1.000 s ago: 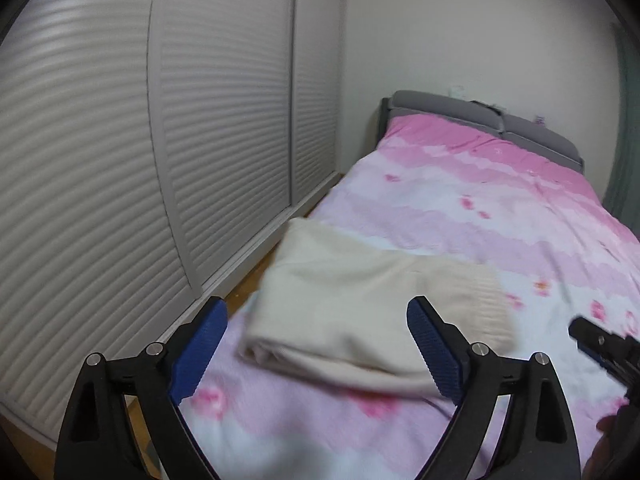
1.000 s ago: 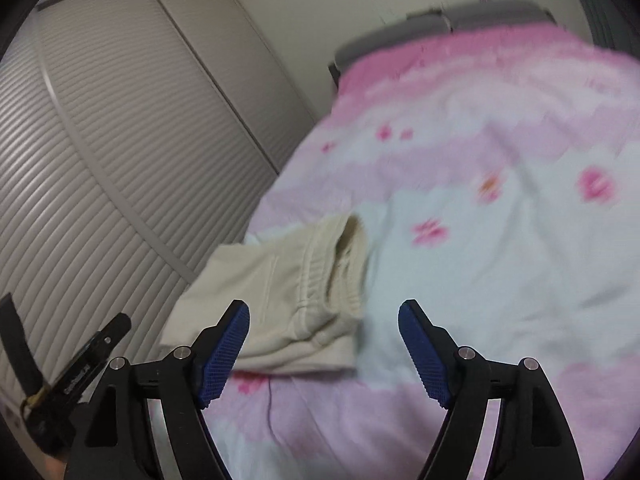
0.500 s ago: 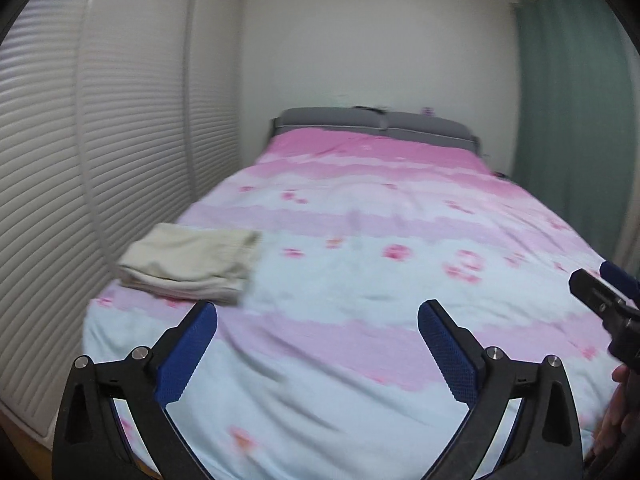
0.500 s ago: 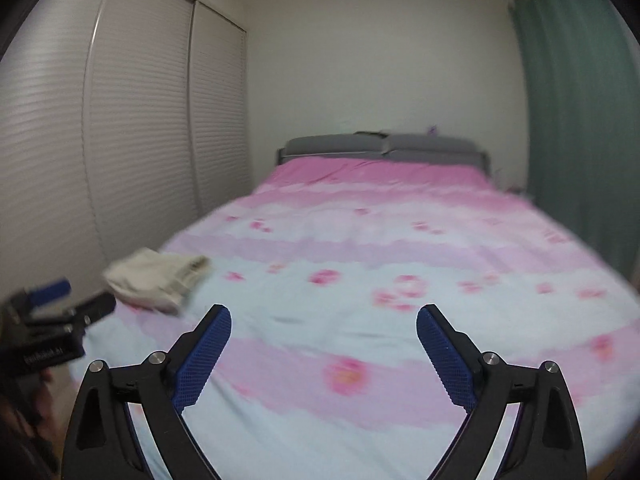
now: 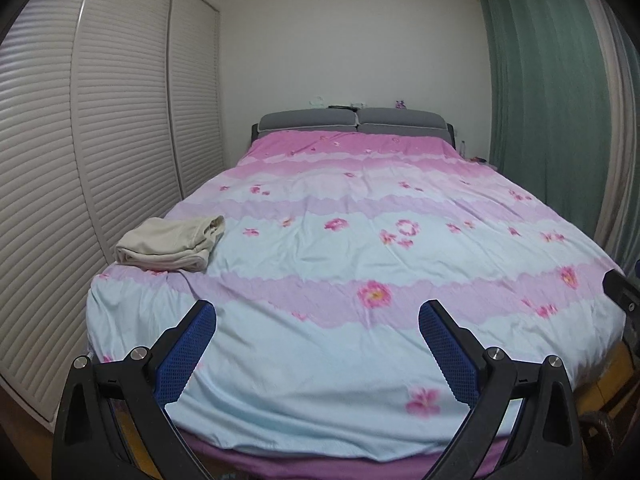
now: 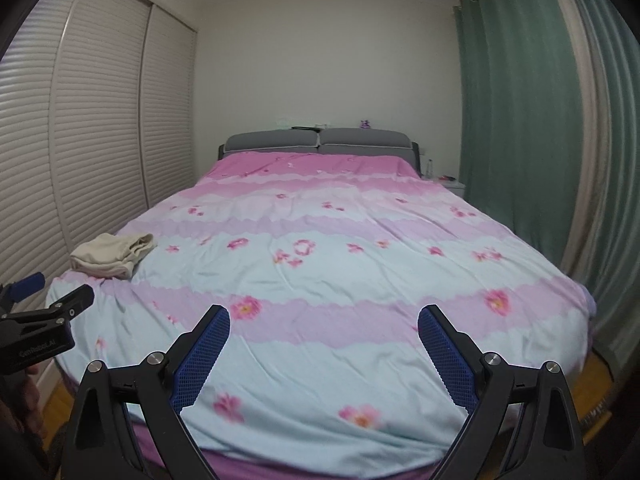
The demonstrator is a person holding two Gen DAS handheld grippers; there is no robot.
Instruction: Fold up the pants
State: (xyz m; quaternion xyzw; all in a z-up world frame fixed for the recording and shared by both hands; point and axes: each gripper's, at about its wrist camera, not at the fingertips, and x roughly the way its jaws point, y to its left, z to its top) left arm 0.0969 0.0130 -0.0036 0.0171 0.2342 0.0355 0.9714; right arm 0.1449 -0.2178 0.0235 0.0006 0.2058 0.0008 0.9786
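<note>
Cream fabric pants lie folded in a compact stack, left of frame, on pink-and-blue floral bed; folding appears done. Left tool and right tool wide, empty

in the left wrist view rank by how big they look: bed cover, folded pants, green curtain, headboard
1. bed cover
2. green curtain
3. headboard and folded pants look about alike; the pants lie nearer the camera, so that order is unsure.
</note>
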